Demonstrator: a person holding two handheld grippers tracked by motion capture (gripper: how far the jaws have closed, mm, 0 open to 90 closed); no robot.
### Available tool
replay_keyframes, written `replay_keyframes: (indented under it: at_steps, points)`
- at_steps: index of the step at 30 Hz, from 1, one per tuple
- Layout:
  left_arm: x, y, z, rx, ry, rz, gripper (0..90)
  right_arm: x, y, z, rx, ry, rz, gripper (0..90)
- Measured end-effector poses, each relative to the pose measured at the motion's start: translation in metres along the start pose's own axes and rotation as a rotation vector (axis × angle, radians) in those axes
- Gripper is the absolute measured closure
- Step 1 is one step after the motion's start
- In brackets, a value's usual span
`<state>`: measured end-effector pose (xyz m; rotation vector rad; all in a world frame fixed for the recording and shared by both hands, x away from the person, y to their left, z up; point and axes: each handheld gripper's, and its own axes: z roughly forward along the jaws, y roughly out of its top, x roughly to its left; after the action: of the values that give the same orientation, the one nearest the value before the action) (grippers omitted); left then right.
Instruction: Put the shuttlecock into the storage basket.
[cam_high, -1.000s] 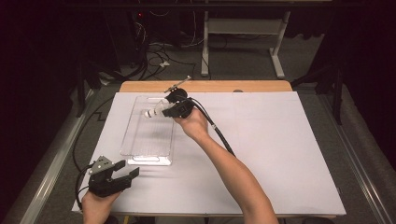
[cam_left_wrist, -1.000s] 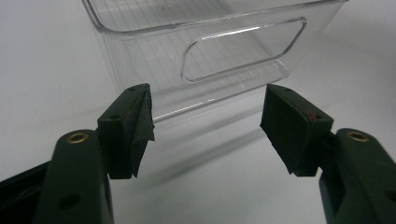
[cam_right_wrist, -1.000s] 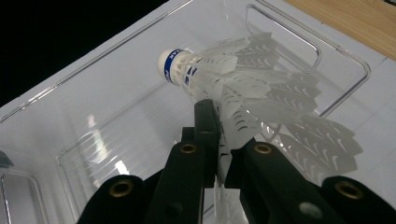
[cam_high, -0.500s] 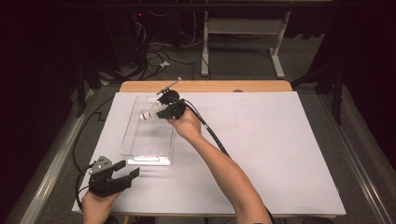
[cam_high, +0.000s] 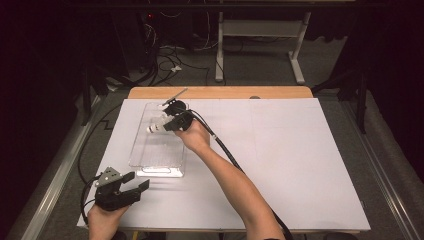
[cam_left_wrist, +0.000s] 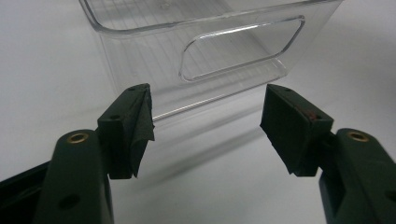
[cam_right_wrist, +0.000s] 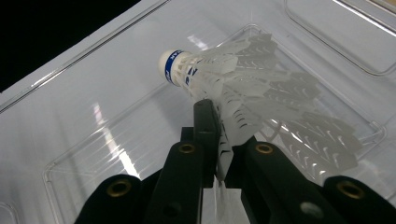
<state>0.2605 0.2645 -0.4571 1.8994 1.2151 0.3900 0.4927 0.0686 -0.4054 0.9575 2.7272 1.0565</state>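
From the high view, your right gripper (cam_high: 167, 125) is out over the clear rectangular plastic bin (cam_high: 159, 167), which lies lengthwise on the white paper-covered table (cam_high: 300, 165) at about ten o'clock from the table's centre. A white plastic shuttlecock (cam_high: 156, 127) sticks out of that gripper toward nine o'clock, above the far half of the bin. A thin grey stick-like object (cam_high: 175, 95) lies at the bin's far end, touching the bare wooden table edge (cam_high: 220, 92); what it is, you cannot tell from here. Your left gripper (cam_high: 131, 190) rests at seven o'clock on the table, just beside the bin's near end, jaws spread and nothing between them. Your right forearm (cam_high: 235, 185) runs diagonally up from the bottom edge, cable trailing alongside.

Over to the left gripper view: both black jaws stand wide apart, empty, with bare white paper between them. Straight ahead at twelve o'clock is the bin's near wall with its oblong handle cut-out (cam_left_wrist: 243, 46).

Now the right gripper view: the jaws are pressed together on the shuttlecock's (cam_right_wrist: 243, 88) skirt, pinching one feather-like vane. Its rounded white cork tip with a blue band (cam_right_wrist: 173, 65) points to eleven o'clock. The ribbed clear floor of the bin (cam_right_wrist: 107, 140) lies below; whether the shuttlecock touches it, you cannot tell.
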Motion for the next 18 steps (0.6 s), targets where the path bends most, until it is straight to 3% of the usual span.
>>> replay_keyframes:
  at_steps: [18]
  points:
    - [0.000,0.000,0.000,0.000,-0.002,0.001,34.9,0.010,0.000,0.012,0.044,-0.008,-0.029,86.9]
